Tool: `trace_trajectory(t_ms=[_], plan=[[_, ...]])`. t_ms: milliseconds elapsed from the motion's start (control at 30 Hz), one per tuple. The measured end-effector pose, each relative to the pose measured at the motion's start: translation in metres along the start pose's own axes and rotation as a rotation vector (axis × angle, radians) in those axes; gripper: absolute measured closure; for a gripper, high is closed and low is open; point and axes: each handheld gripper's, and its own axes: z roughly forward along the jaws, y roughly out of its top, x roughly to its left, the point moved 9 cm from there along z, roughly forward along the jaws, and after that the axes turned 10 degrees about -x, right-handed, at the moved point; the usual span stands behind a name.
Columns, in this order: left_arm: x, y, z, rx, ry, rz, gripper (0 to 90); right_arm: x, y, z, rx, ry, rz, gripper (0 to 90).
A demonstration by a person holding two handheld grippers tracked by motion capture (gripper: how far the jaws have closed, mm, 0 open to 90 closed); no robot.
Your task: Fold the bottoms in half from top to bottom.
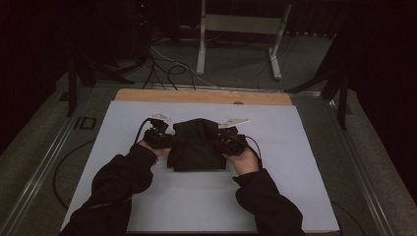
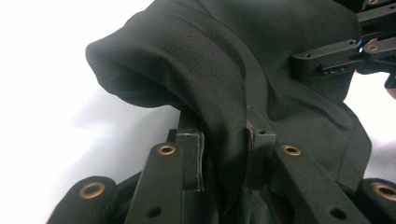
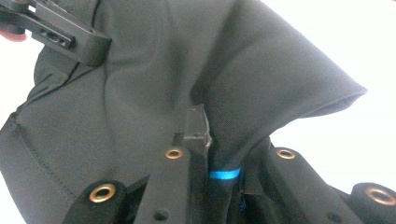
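Observation:
A dark, loosely folded cloth (image 1: 196,143) lies on a white sheet (image 1: 196,201) in the middle of the table. My left gripper (image 1: 164,139) is at its left edge and my right gripper (image 1: 222,141) at its right edge, with a hand in a dark sleeve behind each. In the left gripper view the left gripper (image 2: 225,140) is shut on a bunched fold of the cloth (image 2: 210,60). In the right gripper view the right gripper (image 3: 224,140) pinches another fold of the cloth (image 3: 163,84), which hides one jaw. Each fold rises in a hump beyond the jaws.
The white sheet covers a wooden table whose bare strip (image 1: 196,96) shows at the far edge. Metal rails (image 1: 44,162) run along both sides. Beyond the table, cables (image 1: 162,69) lie on the floor by a white metal stand (image 1: 236,24).

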Motion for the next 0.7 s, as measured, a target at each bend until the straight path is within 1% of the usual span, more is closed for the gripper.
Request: trace_trajectory(t_ms=[67, 267, 333, 367, 400, 633, 700], plan=[[0.003, -0.001, 0.003, 0.001, 0.01, -0.004, 74.0, -0.002, -0.002, 0.003, 0.006, -0.008, -0.008, 77.5], [0.01, -0.005, 0.011, 0.006, 0.031, -0.008, 73.8, -0.006, -0.006, 0.01, 0.008, -0.017, 0.002, 77.5], [0.011, -0.006, 0.012, 0.009, 0.032, -0.011, 73.8, -0.007, -0.007, 0.012, 0.008, -0.021, -0.001, 77.4], [0.013, -0.007, 0.015, 0.013, 0.041, -0.005, 73.8, -0.008, -0.009, 0.014, 0.013, -0.022, -0.001, 77.4], [0.014, -0.008, 0.015, 0.016, 0.041, -0.006, 73.7, -0.009, -0.012, 0.017, 0.021, -0.028, -0.005, 77.4], [0.019, -0.012, 0.023, 0.023, 0.055, -0.022, 73.6, -0.014, -0.018, 0.025, 0.037, -0.045, -0.002, 77.3], [0.021, -0.012, 0.024, 0.025, 0.065, -0.026, 73.5, -0.015, -0.019, 0.027, 0.041, -0.049, 0.001, 77.3]])
